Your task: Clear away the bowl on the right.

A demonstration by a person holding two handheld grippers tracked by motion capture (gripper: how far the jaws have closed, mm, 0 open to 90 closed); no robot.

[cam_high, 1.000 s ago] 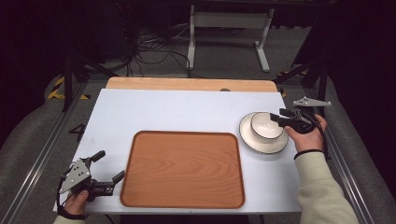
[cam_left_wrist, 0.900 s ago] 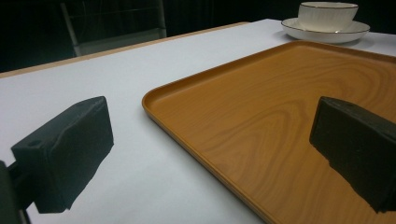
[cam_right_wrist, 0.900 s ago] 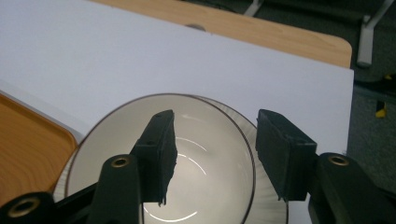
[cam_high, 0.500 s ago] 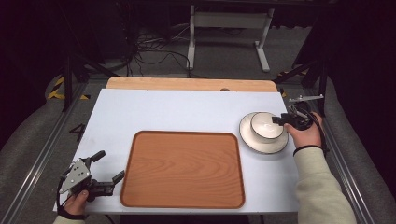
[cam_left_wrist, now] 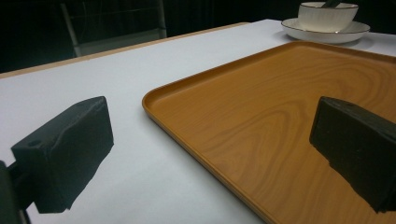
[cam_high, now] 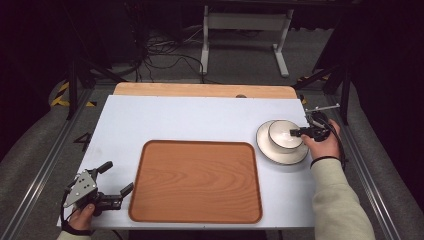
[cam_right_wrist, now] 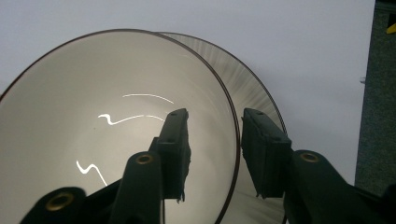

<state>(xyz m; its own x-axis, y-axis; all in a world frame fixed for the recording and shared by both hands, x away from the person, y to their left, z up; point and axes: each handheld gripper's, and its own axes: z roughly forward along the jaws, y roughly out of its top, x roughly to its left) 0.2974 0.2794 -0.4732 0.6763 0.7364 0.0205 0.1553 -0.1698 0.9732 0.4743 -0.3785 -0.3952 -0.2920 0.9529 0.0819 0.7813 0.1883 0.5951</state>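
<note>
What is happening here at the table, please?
A person works at a white table with a gripper in each hand. The right gripper has one jaw inside a white bowl and one outside its rim; the jaws have just been closing, with a small gap left at the rim. The bowl sits on a plate at the right. The left gripper rests open at the near left corner, beside an empty wooden tray.

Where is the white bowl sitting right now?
In the high view the bowl sits on a plate at the table's right side, just right of the wooden tray.
</note>
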